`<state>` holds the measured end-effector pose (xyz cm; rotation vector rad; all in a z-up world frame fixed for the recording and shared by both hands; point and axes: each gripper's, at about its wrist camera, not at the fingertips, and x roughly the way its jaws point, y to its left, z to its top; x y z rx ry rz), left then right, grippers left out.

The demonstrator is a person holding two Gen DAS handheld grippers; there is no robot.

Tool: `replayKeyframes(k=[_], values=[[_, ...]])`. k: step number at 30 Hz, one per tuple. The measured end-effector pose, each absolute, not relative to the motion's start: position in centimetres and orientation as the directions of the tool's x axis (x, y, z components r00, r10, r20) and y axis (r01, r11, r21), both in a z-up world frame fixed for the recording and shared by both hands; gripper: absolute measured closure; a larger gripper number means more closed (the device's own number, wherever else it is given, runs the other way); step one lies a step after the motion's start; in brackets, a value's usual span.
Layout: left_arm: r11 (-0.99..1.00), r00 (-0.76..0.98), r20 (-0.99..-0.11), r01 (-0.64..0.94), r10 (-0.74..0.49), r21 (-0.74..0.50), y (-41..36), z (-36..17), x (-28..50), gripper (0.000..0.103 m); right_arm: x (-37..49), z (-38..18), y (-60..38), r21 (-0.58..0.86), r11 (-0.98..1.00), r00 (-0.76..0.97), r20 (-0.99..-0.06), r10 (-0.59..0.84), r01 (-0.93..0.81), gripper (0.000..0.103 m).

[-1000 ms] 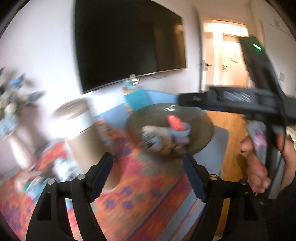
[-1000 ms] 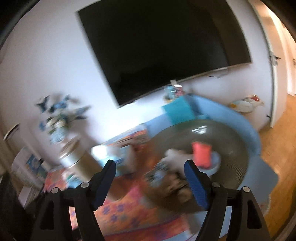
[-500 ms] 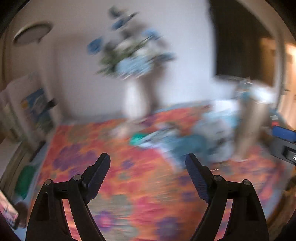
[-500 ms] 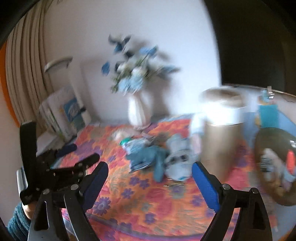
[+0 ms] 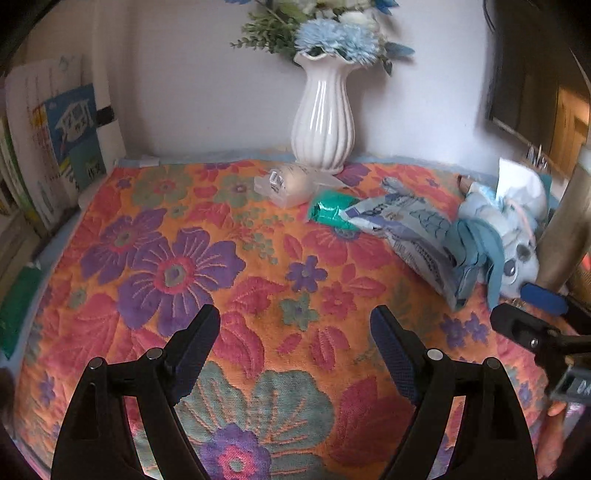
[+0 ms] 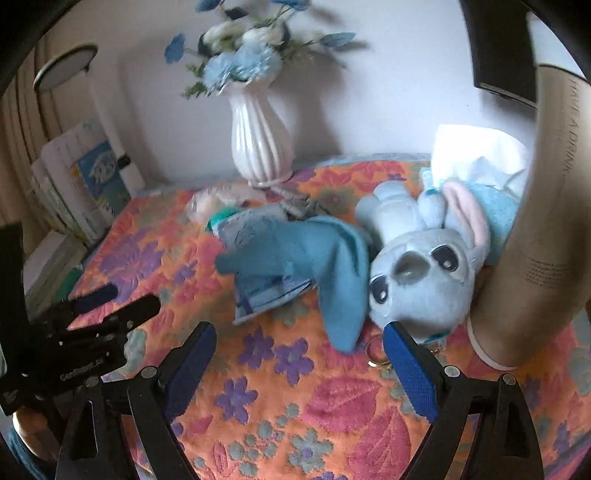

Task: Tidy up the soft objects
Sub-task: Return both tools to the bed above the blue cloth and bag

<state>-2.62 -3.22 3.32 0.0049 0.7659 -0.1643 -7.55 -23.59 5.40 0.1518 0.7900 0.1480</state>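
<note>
The left tongs stand wide with nothing between their dark blue pads, hanging over a bare stretch of the floral cloth that covers the table. The right tongs are likewise spread wide and grip nothing; their right pad sits just in front of the chin of a pale blue plush toy, close to it, though whether it touches cannot be told. The plush lies on its back with its face towards the right wrist camera, dark eyes and a grey nose showing, one pink-lined ear up behind it. Just to its left, touching it, lies a teal blue cloth, draped over a printed soft packet with a green end. A small metal ring lies on the cloth near the plush's chin. Beyond these stands a white ribbed vase holding blue flowers, with a clear plastic pack lying at its foot. A tall beige cylinder stands immediately right of the plush, and white tissue rises behind it. Books and papers lean against the wall at the far left. From the left wrist camera the plush and packet appear far to the right, well apart from the left tongs.
</note>
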Motion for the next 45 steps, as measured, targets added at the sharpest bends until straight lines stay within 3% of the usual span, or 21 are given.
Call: replayKeyframes(k=[4, 18, 36, 45], values=[[0.984, 0.689, -0.704, 0.143, -0.174, -0.103, -2.7, 3.0, -2.2, 0.020, -7.7, 5.2, -24.1, 0.207, 0.976, 0.695, -0.692, 0.194, -0.067, 0.011], [0.984, 0.678, -0.714, 0.143, -0.177, -0.108, -2.5, 2.9, -2.4, 0.020, -8.3, 5.1, -19.9, -0.037, 0.993, 0.712, -0.700, 0.055, -0.113, 0.007], [0.983, 0.670, -0.720, 0.145, -0.180, -0.111, -2.5, 2.8, -2.2, 0.020, -8.3, 5.1, -20.2, -0.022, 0.995, 0.710, -0.702, 0.052, -0.094, 0.006], [0.972, 0.666, -0.708, 0.155, -0.235, -0.177, -2.2, 3.7, -2.7, 0.020, -8.6, 6.2, -22.9, 0.105, 0.994, 0.737, -0.669, 0.096, -0.034, 0.006]])
